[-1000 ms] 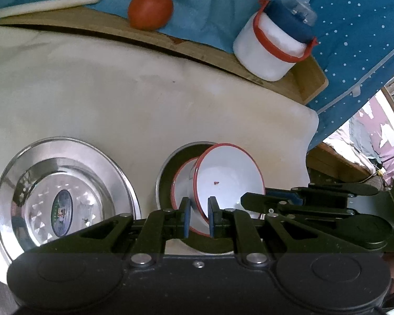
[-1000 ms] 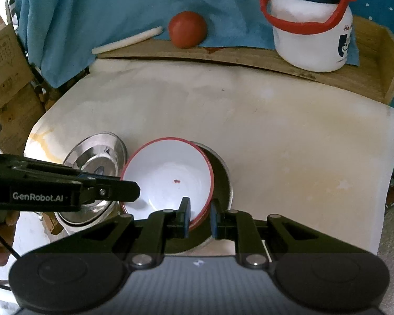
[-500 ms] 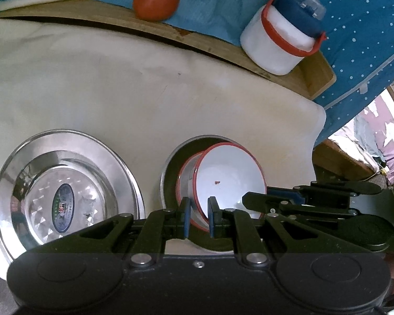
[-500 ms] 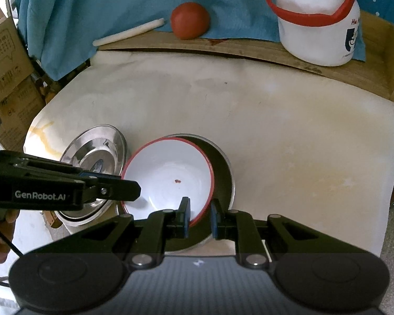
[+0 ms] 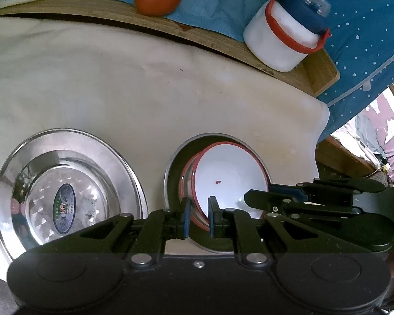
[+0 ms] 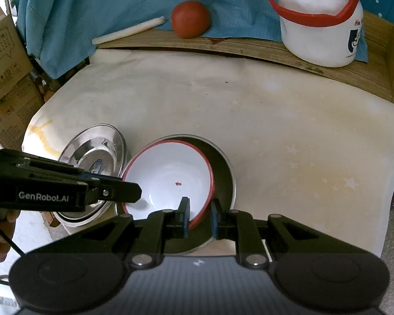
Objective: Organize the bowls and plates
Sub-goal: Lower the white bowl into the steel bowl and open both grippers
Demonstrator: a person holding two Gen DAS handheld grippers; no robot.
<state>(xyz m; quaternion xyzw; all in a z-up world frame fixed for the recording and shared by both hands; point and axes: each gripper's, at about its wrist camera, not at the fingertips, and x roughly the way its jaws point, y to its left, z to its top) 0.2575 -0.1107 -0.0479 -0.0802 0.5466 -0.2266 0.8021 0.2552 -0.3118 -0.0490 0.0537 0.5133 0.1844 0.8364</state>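
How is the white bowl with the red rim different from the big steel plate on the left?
The white bowl is enamel-white with a red rim; the steel plate is mirror-shiny with a sticker. The bowl sits tilted inside a steel dish, gripped by both hand-held grippers; the plate lies flat and untouched. Both are round.

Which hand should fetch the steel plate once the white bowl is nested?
Left. The steel plate lies on the left tongs' side of the white bowl. The right tongs grip the bowl's opposite rim and would have to cross over it.
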